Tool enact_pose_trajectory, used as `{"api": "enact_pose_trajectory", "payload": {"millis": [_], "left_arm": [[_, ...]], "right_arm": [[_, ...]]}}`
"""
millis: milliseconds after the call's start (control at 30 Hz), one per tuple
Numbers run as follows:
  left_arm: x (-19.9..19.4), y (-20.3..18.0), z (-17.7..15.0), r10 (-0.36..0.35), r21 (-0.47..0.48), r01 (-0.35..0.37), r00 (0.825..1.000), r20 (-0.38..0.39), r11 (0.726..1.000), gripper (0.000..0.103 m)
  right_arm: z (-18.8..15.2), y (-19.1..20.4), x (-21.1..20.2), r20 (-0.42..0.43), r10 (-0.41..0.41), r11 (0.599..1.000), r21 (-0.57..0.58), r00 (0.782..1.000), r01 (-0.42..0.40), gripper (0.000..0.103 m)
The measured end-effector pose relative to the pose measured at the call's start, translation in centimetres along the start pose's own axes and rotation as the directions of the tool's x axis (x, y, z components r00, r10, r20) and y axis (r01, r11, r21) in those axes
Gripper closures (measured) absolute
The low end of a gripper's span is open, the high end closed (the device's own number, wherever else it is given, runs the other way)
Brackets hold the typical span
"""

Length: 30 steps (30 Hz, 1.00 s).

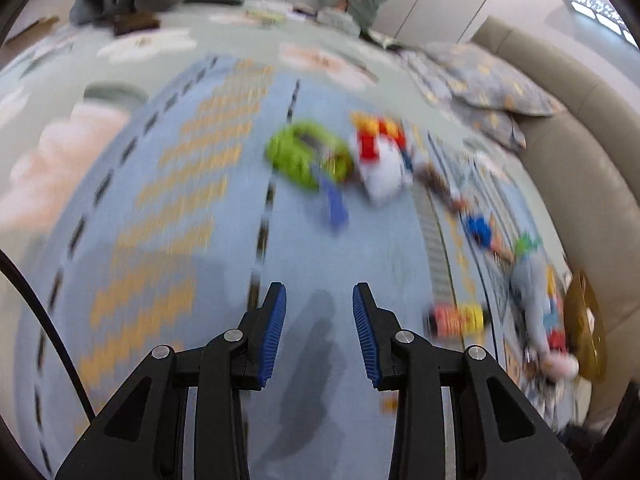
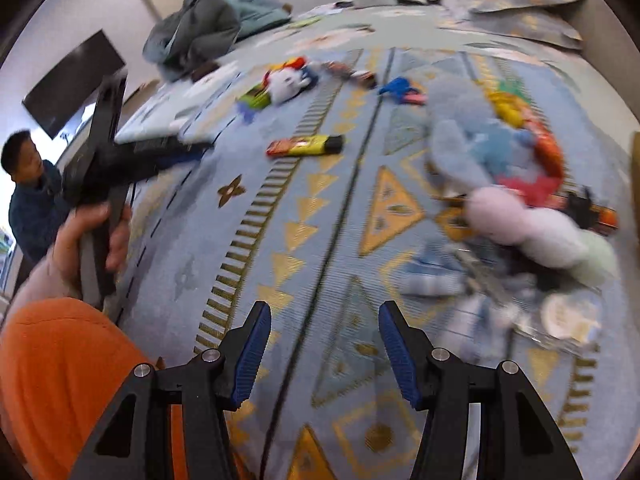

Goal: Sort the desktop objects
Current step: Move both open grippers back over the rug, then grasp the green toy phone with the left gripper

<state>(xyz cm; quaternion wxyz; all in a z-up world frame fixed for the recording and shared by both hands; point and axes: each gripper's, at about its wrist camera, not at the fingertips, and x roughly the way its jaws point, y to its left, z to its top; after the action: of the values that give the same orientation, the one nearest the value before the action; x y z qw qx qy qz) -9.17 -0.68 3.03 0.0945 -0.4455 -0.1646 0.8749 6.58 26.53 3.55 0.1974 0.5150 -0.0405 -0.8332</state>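
My left gripper (image 1: 319, 295) is right under the lens, blue-padded jaws a little apart with nothing between them, only bare patterned rug (image 1: 192, 240) below, and my right gripper (image 2: 325, 316) hangs over the same rug with its jaws wider apart and just as empty. Everything's smeared with blur, so I'd call this the approach, nothing picked yet. Ahead of the left sit a green toy (image 1: 306, 154) and a white plush (image 1: 380, 168) touching it; to its right lies an orange-and-yellow tube (image 1: 458, 318). The right-hand view shows that tube (image 2: 306, 146) lying alone mid-rug and a heap of soft toys (image 2: 508, 184) to the right. Next, I reckon, is settling on one piece, the lone tube looks easiest, and coming down squarely over it
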Motion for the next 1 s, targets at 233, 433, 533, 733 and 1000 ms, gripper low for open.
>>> {"api": "enact_pose_trajectory", "payload": {"millis": [233,433,533,733,1000], "left_arm": [[3.1,0.6,7.3,0.021,0.081,-0.027,0.997,0.078,0.996,0.057],[6.8,1.8,10.1,0.089,0.216,-0.084,0.996,-0.014,0.973,0.057],[6.7,1.2,9.2,0.024,0.267,-0.01,0.999,-0.046,0.964,0.057],[7.2,-1.2,6.6,0.072,0.402,-0.046,0.996,-0.05,0.914,0.04],[9.9,-1.3,8.7,0.124,0.426,-0.099,0.992,-0.032,0.9,0.024]], "right_arm": [[0.3,-1.2,2.1,0.087,0.046,0.996,0.073,0.995,-0.052,0.047],[0.0,-1.5,2.2,0.14,0.092,0.992,0.073,0.986,-0.103,0.04],[-0.1,-1.0,2.3,0.168,0.072,0.996,0.042,0.983,-0.081,0.037],[0.0,0.2,2.9,0.169,0.053,0.999,-0.017,0.984,-0.051,0.021],[-0.1,1.5,4.1,0.153,0.065,0.993,-0.109,0.986,-0.048,0.0]]}}
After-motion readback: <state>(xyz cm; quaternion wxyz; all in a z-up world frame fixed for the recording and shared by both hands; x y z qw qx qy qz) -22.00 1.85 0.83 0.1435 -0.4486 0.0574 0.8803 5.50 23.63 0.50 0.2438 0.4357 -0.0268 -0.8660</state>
